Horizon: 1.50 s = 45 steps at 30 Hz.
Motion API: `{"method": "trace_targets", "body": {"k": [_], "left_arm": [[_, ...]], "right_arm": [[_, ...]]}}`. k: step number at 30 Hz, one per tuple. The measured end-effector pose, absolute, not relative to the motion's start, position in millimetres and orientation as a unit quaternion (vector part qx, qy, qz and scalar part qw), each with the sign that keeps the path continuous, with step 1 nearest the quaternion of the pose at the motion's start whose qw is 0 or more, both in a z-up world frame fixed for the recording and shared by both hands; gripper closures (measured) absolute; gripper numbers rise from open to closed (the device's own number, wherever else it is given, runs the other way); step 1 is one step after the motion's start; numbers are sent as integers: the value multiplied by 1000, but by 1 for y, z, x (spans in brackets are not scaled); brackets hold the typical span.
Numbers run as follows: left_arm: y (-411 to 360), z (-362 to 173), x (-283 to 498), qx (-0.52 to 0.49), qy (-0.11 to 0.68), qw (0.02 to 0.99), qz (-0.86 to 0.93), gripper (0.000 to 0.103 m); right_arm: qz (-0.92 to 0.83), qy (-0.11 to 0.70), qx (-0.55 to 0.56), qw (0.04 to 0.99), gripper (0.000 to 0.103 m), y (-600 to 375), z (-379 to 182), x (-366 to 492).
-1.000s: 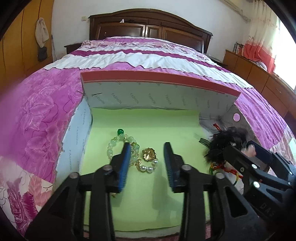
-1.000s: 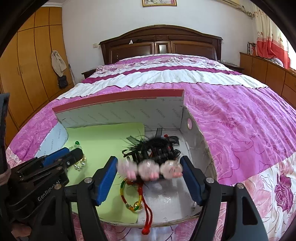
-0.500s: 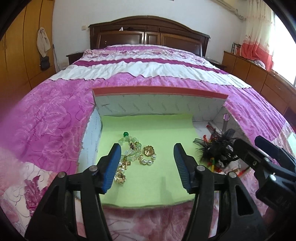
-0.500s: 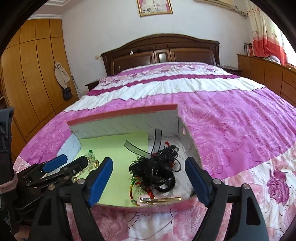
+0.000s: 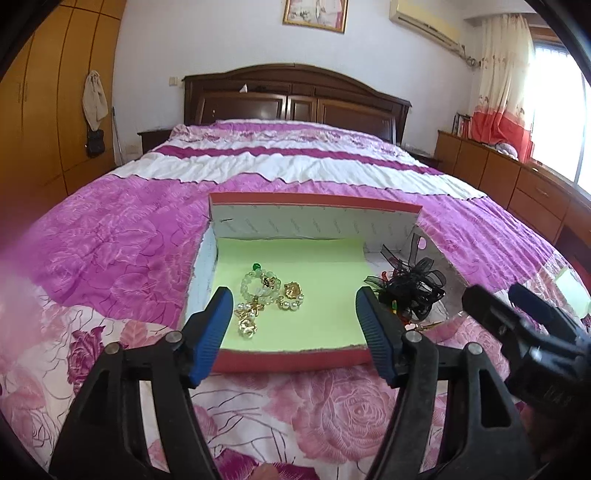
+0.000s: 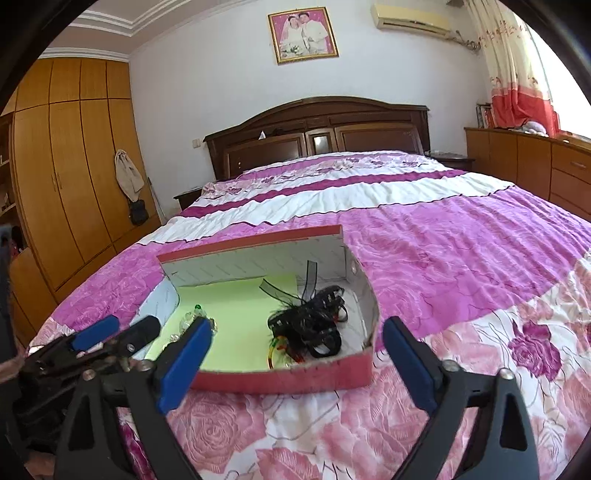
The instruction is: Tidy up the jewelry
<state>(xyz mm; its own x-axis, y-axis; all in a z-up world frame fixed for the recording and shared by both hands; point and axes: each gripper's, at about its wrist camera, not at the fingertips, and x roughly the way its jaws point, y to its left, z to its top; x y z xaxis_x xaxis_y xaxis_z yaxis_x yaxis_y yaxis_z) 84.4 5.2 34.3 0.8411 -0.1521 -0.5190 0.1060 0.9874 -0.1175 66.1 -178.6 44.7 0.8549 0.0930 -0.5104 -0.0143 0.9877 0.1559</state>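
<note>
Faint grey repeated lettering runs in rows across the white inner walls of the red-edged box (image 5: 314, 221), too small to read. Moulded letters show on the black body of the right gripper at the left view's right edge, also illegible.

The box sits on a bed (image 6: 461, 236) with a pink and magenta rose-print cover, near its foot edge. Dark wooden headboard beyond, a framed portrait (image 6: 303, 35) on the white wall, wooden wardrobes to the left, low cabinets and a red-and-cream curtain by the bright window.

Inside, a pale green sheet (image 5: 317, 266) lines the floor. Toward its left edge lie a clear bead bracelet (image 5: 256, 286) with a green bead, a gold-and-pearl brooch (image 5: 291, 295) just beside it, and a gold bow piece (image 5: 248, 317) nearer the front wall. At the right end, a tangle of black hair accessories (image 6: 314, 321); a coloured bangle underneath is mostly buried.

Left gripper (image 5: 293, 328): jaws have just been opening, spread, nothing between them. Right gripper (image 6: 295, 360): likewise just widened, fully spread, empty.
</note>
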Motion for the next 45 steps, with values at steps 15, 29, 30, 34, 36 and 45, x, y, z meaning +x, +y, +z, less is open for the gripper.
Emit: {"method": "trace_targets", "body": {"k": [15,29,30,34,36,45], "left_arm": [[6,6,67,-26,257,966,-26,41],[9,1,65,-33,258,966,-10,41],[9,1,65,-32,257,966,-10,41],[8,1,64,-28,256,966,-10,41],[7,1,64,-26,255,966,-10,41],[3,1,61,-14,248,969,-9,41]], "right_arm": [[-20,230,88,969,0,-190,21,37],[-31,243,68,967,0,-183,11,41],[-31,243,66,967,0,-183,10,41],[-30,244,59,967,0,-180,9,42],[-30,244,56,968,0,-180,9,42],[-30,245,54,968,0,-179,9,41]]}}
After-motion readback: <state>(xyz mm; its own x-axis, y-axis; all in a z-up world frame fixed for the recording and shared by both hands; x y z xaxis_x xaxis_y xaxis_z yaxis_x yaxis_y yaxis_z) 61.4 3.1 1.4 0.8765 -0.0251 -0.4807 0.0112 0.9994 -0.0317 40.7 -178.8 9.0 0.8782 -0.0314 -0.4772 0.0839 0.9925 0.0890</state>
